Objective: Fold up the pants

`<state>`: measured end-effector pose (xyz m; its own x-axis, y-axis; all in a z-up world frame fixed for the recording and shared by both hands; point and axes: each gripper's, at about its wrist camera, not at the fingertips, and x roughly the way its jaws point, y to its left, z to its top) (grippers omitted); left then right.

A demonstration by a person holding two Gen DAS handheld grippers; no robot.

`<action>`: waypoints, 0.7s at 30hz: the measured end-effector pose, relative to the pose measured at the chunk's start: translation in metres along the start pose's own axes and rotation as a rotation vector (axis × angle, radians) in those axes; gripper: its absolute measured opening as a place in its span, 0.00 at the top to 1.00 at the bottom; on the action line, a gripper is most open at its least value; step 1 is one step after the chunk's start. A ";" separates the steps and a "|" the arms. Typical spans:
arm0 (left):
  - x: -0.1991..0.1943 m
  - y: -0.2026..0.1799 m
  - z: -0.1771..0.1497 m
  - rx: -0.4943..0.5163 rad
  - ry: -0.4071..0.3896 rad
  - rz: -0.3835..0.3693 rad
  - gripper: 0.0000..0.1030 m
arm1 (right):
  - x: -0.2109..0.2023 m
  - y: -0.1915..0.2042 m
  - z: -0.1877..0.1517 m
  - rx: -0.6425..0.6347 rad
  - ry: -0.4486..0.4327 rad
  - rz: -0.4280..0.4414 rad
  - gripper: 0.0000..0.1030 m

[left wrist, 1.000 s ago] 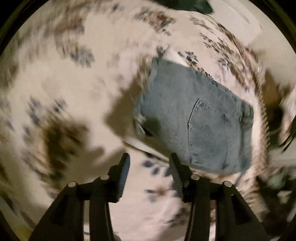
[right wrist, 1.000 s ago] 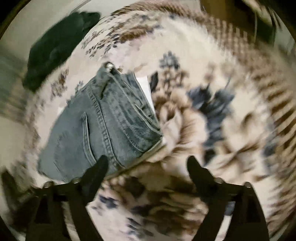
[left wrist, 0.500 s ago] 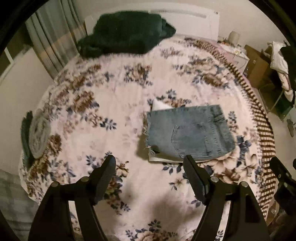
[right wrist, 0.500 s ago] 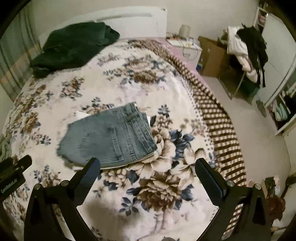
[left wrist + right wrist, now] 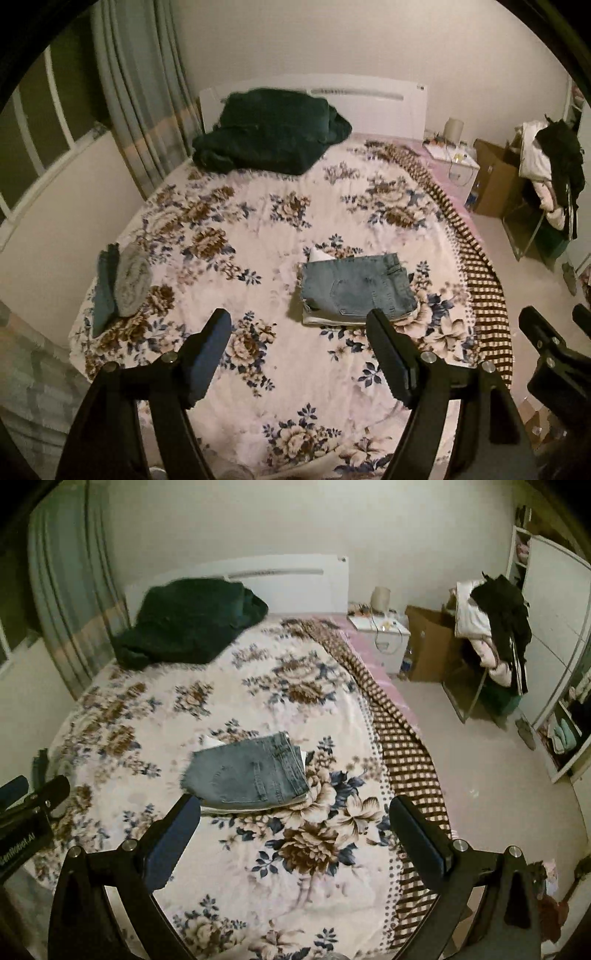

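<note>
Folded blue denim pants (image 5: 356, 286) lie as a compact rectangle on the floral bedspread (image 5: 258, 229), right of the bed's middle, with a back pocket facing up and white fabric showing beneath them. They also show in the right wrist view (image 5: 247, 773). My left gripper (image 5: 299, 332) is open and empty, held high above the bed's near edge. My right gripper (image 5: 295, 818) is open and empty, also well back from the pants. The right gripper shows at the edge of the left wrist view (image 5: 550, 339).
A dark green blanket (image 5: 269, 129) lies at the headboard. Folded grey and teal clothes (image 5: 122, 284) sit at the bed's left edge. A brown checked throw (image 5: 399, 734) hangs on the right side. A nightstand (image 5: 380, 635), a cardboard box (image 5: 428, 642) and a clothes-piled chair (image 5: 491, 627) stand to the right.
Both grippers have pulled up and back from close over the pants to a wide view of the whole bed. The left jaws have opened wider. The pants stay folded in place.
</note>
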<state>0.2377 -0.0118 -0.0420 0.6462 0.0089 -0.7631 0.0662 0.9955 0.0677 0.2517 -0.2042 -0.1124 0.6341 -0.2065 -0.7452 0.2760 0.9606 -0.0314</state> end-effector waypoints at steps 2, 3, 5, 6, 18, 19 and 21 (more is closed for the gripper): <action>-0.025 0.002 -0.003 -0.003 -0.010 -0.006 0.16 | -0.031 -0.002 -0.001 -0.006 -0.020 0.002 0.00; -0.036 0.003 -0.003 -0.003 -0.019 -0.009 0.12 | -0.050 -0.002 -0.002 -0.006 -0.029 0.007 0.00; -0.056 0.005 -0.005 0.003 -0.038 -0.009 0.09 | -0.077 -0.004 -0.003 -0.004 -0.044 0.007 0.00; -0.063 0.006 -0.006 0.007 -0.048 -0.011 0.09 | -0.089 -0.004 -0.004 -0.004 -0.050 0.008 0.00; -0.110 0.034 -0.013 0.008 -0.096 -0.031 0.09 | -0.190 0.013 -0.014 0.007 -0.084 -0.010 0.00; -0.111 0.036 -0.014 0.003 -0.098 -0.029 0.09 | -0.194 0.017 -0.013 0.003 -0.085 -0.010 0.00; -0.113 0.039 -0.016 -0.002 -0.098 -0.025 0.09 | -0.199 0.020 -0.013 0.004 -0.086 -0.008 0.00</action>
<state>0.1547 0.0276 0.0365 0.7159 -0.0247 -0.6978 0.0812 0.9955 0.0481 0.1213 -0.1416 0.0263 0.6913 -0.2299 -0.6851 0.2842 0.9581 -0.0347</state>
